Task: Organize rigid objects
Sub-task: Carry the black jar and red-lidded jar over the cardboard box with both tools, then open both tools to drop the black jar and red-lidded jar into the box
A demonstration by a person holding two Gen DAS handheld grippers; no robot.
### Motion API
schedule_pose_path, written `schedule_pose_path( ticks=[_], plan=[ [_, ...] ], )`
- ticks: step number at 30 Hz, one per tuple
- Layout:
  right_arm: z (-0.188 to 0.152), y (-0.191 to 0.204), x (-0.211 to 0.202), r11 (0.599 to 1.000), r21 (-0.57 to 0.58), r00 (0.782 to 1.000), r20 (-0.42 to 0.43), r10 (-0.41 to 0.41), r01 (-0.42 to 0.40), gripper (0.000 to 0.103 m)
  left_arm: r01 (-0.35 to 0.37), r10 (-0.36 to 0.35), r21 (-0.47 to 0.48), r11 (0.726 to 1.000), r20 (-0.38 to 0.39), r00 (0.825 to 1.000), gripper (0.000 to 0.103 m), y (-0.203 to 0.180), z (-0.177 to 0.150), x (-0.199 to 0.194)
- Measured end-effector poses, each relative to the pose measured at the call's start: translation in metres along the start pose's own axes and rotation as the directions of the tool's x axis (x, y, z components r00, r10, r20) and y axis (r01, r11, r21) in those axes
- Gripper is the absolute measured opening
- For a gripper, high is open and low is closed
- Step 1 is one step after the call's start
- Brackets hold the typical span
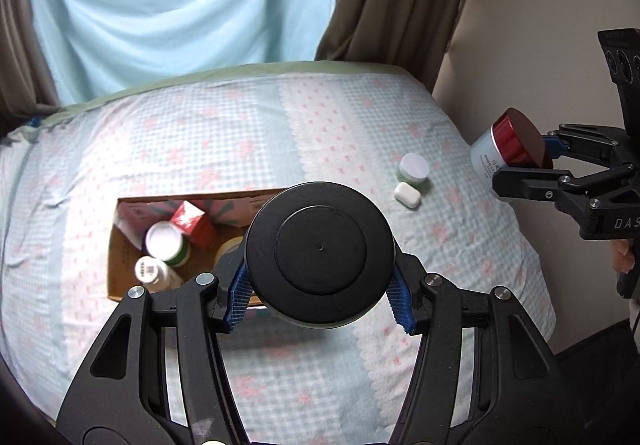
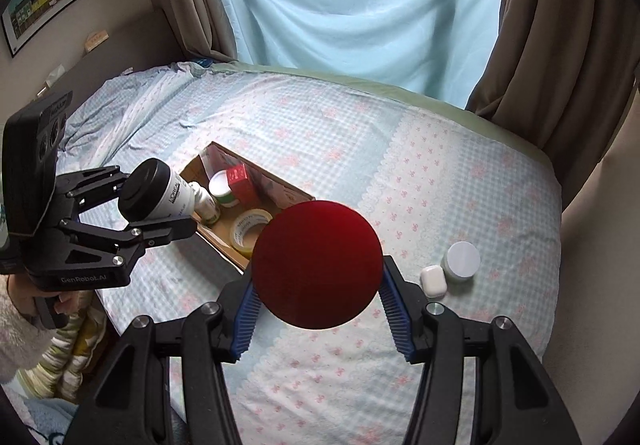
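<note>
My left gripper (image 1: pixel 320 293) is shut on a white jar with a black lid (image 1: pixel 320 255), held in the air above the near end of an open cardboard box (image 1: pixel 116 245). In the right wrist view the same black-lidded jar (image 2: pixel 154 193) shows side-on in the left gripper (image 2: pixel 160 201). My right gripper (image 2: pixel 320 309) is shut on a jar with a red lid (image 2: pixel 316 263), held high over the bed; this red-lidded jar (image 1: pixel 508 145) appears at the right edge of the left wrist view in the right gripper (image 1: pixel 524 161). The box (image 2: pixel 224 249) holds a red carton (image 2: pixel 240 181), white-capped bottles and a tape roll (image 2: pixel 248 231).
On the checked bedspread (image 1: pixel 248 133) to the right of the box lie a small white-lidded jar (image 1: pixel 414 167) (image 2: pixel 462 261) and a white earbud case (image 1: pixel 407 195) (image 2: pixel 433 281). Curtains and a blue sheet hang behind the bed. A wall stands at the right.
</note>
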State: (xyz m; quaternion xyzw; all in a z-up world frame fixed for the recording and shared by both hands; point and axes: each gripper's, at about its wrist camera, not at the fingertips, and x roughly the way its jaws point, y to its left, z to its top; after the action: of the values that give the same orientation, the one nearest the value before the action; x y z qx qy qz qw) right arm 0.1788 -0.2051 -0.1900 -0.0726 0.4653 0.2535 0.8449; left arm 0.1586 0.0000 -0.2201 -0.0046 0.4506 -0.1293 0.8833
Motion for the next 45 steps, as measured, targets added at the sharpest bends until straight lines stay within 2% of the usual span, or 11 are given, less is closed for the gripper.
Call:
schedule_pose_path(
  ticks=[9, 13, 18, 25, 31, 39, 45],
  plan=[
    [0.036, 0.078, 0.041, 0.988, 0.147, 0.998, -0.029, -0.047, 0.051, 0.051, 0.007, -0.009, -0.041, 0.999, -0.064, 0.998, 0.053, 0.099, -0.014, -0.015],
    [0.046, 0.095, 0.067, 0.961, 0.267, 0.997, -0.056, -0.052, 0.066, 0.051, 0.007, -0.01, -0.026, 1.0, -0.101, 0.995, 0.053, 0.129, -0.017, -0.008],
    [0.054, 0.101, 0.098, 0.922, 0.375, 0.993, -0.095, -0.068, 0.099, 0.051, 0.025, -0.033, -0.055, 0.998, -0.139, 0.99, 0.053, 0.156, -0.017, 0.01],
    [0.059, 0.094, 0.153, 0.9, 0.406, 0.979, -0.182, -0.095, 0.162, 0.051, 0.023, -0.041, -0.082, 0.996, -0.221, 0.974, 0.053, 0.167, -0.016, 0.06],
    [0.056, 0.075, 0.209, 0.887, 0.426, 0.963, -0.259, -0.067, 0.176, 0.051, 0.035, -0.051, -0.062, 0.997, -0.295, 0.954, 0.053, 0.166, -0.021, 0.116],
    [0.054, 0.052, 0.287, 0.893, 0.426, 0.949, -0.315, -0.002, 0.144, 0.051, 0.033, -0.032, -0.003, 0.999, -0.386, 0.922, 0.053, 0.159, -0.046, 0.185],
    [0.046, 0.046, 0.326, 0.899, 0.417, 0.936, -0.352, 0.023, 0.135, 0.051, 0.026, -0.007, 0.039, 0.999, -0.422, 0.907, 0.053, 0.161, -0.059, 0.213]
  ],
)
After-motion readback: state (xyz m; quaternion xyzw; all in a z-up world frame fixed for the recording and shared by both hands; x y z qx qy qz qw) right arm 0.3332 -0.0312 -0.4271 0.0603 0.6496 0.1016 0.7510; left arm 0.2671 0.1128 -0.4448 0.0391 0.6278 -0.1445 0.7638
